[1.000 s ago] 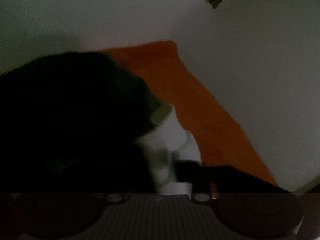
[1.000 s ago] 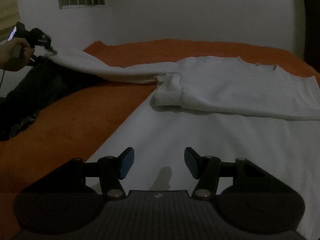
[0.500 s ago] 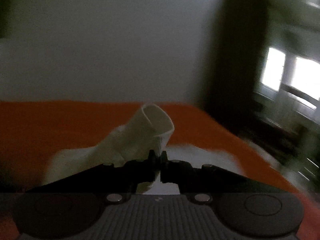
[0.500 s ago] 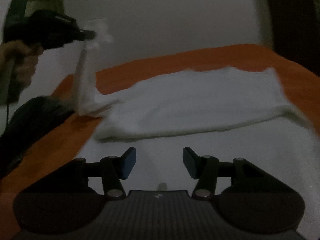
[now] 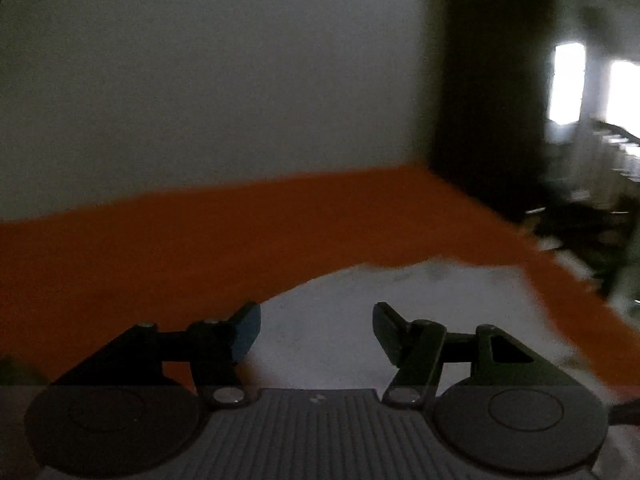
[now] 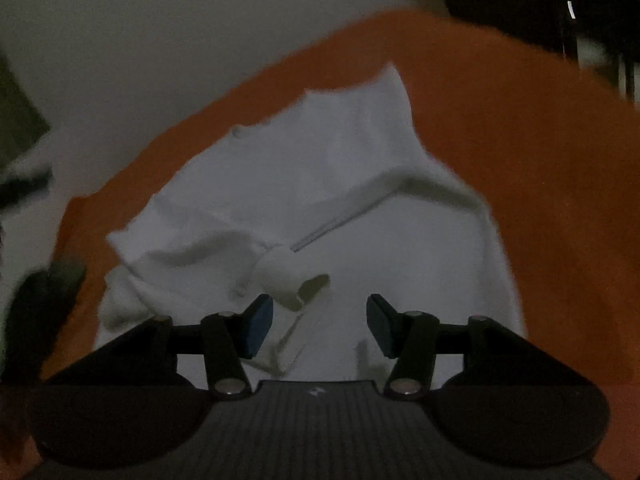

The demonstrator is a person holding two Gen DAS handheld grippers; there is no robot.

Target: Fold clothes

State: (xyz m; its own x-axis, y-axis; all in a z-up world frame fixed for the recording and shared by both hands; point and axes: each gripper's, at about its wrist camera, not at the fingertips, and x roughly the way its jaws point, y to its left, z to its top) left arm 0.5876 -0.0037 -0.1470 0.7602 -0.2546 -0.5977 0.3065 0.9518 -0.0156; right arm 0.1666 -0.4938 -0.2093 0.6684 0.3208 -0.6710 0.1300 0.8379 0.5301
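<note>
A white long-sleeved garment (image 6: 320, 184) lies spread on an orange bed cover (image 6: 540, 168). One sleeve is folded across its body, with the open cuff (image 6: 300, 280) lying just ahead of my right gripper (image 6: 320, 326), which is open and empty above the cloth. My left gripper (image 5: 316, 332) is open and empty above the white garment (image 5: 400, 308) near its edge, with the orange cover (image 5: 160, 256) to its left.
A pale wall (image 5: 200, 80) stands behind the bed. A dark doorway or cupboard (image 5: 488, 92) and bright windows (image 5: 568, 84) are at the right. A dark heap (image 6: 36, 308) lies at the bed's left edge in the right wrist view.
My left gripper has let go of the white sleeve and opened. The sleeve now lies folded across the garment. My right gripper has tilted down closer to the cloth and stayed open.
</note>
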